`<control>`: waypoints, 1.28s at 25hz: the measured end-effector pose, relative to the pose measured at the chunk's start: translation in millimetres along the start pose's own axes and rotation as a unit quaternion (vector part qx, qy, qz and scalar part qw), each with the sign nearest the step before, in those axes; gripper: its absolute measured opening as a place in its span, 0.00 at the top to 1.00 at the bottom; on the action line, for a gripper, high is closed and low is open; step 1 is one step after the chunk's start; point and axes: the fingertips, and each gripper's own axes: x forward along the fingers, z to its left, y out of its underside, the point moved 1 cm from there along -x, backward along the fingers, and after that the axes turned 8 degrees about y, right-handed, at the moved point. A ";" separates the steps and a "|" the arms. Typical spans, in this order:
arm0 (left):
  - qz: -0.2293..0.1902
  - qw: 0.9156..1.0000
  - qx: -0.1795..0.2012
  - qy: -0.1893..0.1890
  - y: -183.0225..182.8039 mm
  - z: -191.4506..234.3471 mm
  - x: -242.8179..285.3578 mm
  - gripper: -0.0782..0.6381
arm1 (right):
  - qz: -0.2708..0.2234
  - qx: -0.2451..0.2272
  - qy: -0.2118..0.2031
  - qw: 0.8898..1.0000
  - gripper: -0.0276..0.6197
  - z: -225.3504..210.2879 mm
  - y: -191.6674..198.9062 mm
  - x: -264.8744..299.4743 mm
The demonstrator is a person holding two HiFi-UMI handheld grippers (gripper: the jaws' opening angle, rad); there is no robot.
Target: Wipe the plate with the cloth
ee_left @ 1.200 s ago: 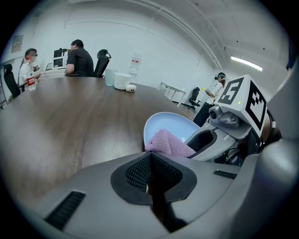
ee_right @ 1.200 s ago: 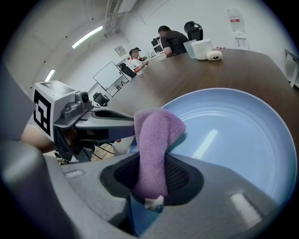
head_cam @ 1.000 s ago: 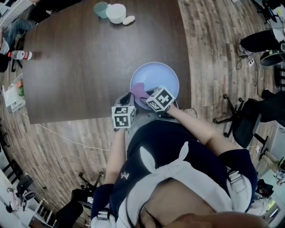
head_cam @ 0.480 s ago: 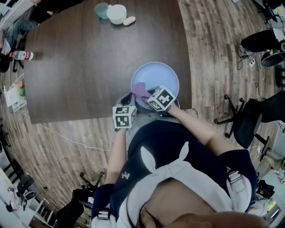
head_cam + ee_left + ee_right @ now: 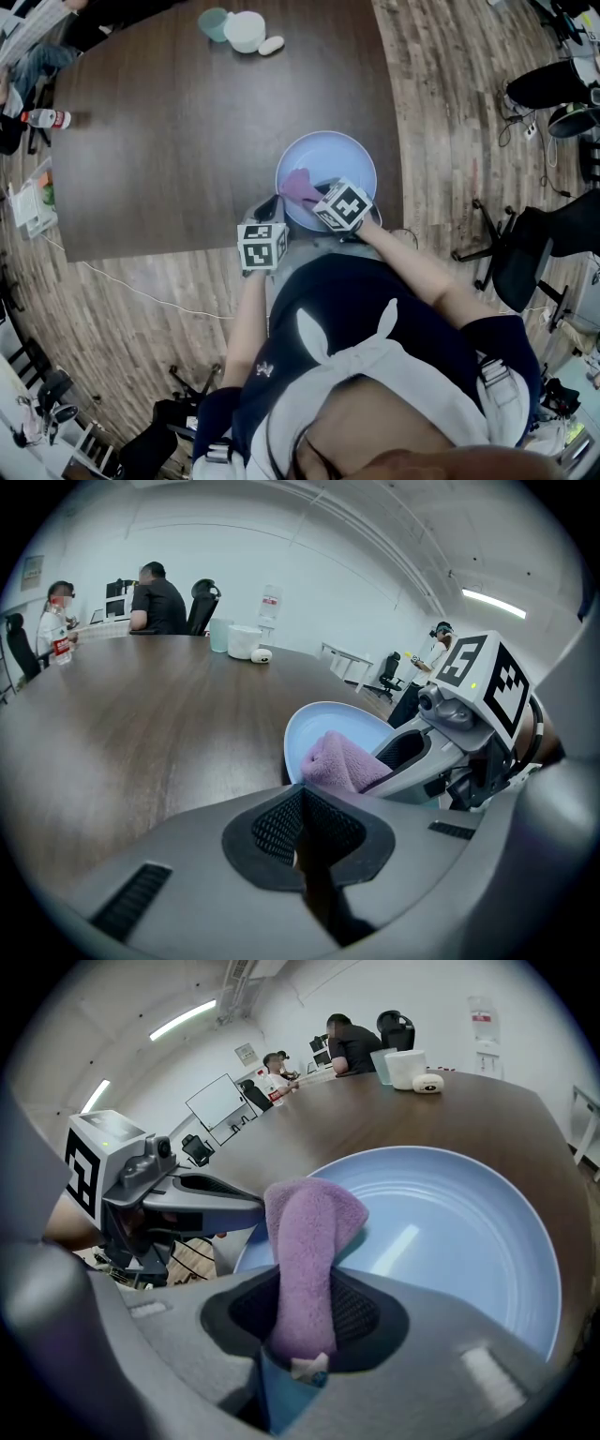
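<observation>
1. Where the dark worktop [image 5: 169, 141] runs away ahead of both tools, its near edge lies just beneath them.
2. A pale blue plate [image 5: 349, 159] sits flat on it, straight ahead of the right tool [image 5: 317, 195] and off to the right of the left tool [image 5: 272, 208]. The plate's near rim is almost at the worktop's edge.
3. The right tool [image 5: 305, 1288] points steeply down into the plate's [image 5: 450, 1241] near-left part. Its jaws are clamped on the folded cloth and held apart only by the cloth's thickness.
4. The left tool [image 5: 302, 803] has its jaws drawn together, with nothing showing between the pads. Its tips rest at the plate's [image 5: 309, 726] near-left rim, but I cannot tell whether they nip the rim or only brace it.
5. The purple cloth [image 5: 305, 1251] sticks out beyond the right tool's tips, and its free end lies on the plate's floor.
6. Over the last second the cloth's [image 5: 300, 185] end has crept a little further from the near rim toward the plate's middle, and the right tool has shifted slightly with it. The left tool has not moved. I judge this to be a short wiping stroke under way, with most of the plate ahead and to the right of the tool yet to be wiped.
</observation>
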 end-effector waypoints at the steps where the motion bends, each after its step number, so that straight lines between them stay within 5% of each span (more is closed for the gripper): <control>1: -0.001 1.000 0.000 0.000 0.0 -0.1 0.0 0.88 | -0.001 0.000 0.003 1.000 0.76 -2.2 0.0 -0.3; 32: -0.001 1.000 0.001 0.000 2.1 0.1 0.7 0.88 | 0.005 0.039 0.089 0.995 0.76 -78.6 0.5 -21.1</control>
